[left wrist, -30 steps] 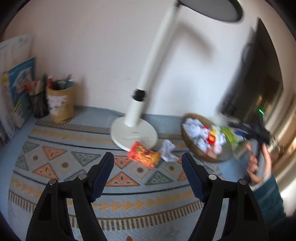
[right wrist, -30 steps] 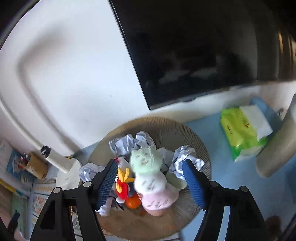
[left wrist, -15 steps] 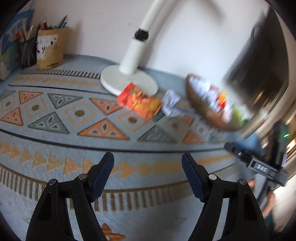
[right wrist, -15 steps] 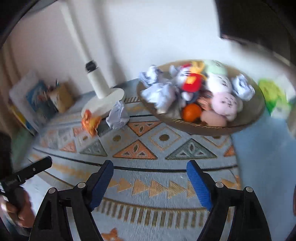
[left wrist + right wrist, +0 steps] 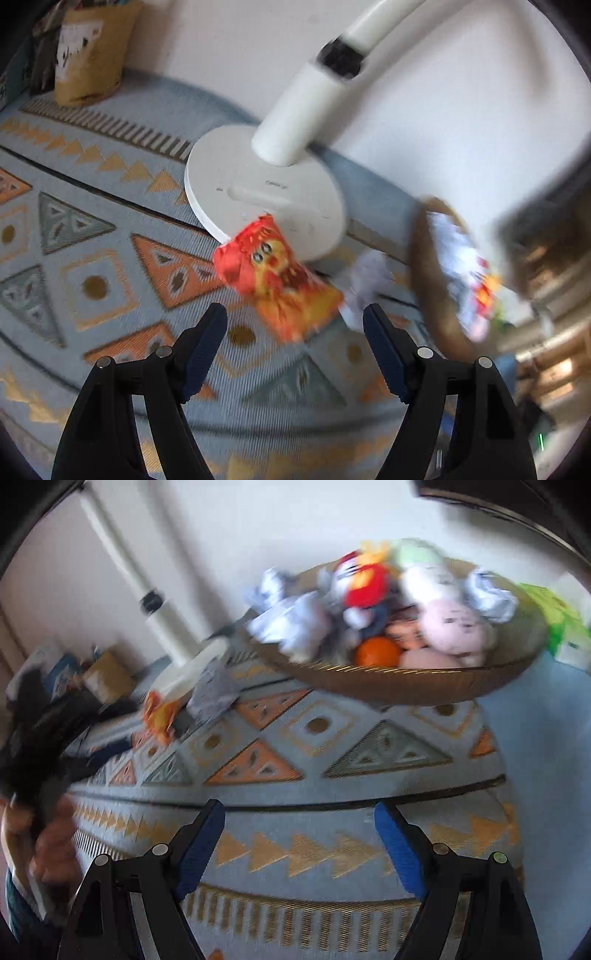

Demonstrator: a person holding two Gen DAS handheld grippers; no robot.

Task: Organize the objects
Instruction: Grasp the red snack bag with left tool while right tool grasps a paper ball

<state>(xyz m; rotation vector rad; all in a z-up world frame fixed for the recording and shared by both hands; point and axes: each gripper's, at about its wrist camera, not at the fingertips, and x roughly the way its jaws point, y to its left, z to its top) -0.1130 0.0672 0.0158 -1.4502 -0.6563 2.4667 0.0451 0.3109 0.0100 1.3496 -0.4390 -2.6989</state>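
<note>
An orange-red snack packet (image 5: 277, 280) lies on the patterned mat, leaning on the white lamp base (image 5: 266, 192). My left gripper (image 5: 295, 325) is open, low over the mat, its fingertips just short of the packet. A crumpled paper ball (image 5: 364, 284) lies right of the packet. My right gripper (image 5: 299, 823) hovers over the mat in front of the woven basket (image 5: 406, 686), its jaws opening with nothing between them. The basket holds plush toys (image 5: 454, 627), an orange (image 5: 376, 651) and crumpled paper. The packet (image 5: 160, 716) and paper ball (image 5: 214, 698) also show far left, blurred.
The lamp's white arm (image 5: 332, 74) slants over its base. A brown pen holder (image 5: 88, 55) stands at the back left. A green tissue pack (image 5: 557, 624) lies right of the basket, a dark screen (image 5: 517, 502) behind it. A hand (image 5: 48, 834) holds the left gripper's body.
The left gripper has sunk and closed in on the snack packet. The right gripper has come off the basket, dropped to the mat before it, and its jaws have widened.
</note>
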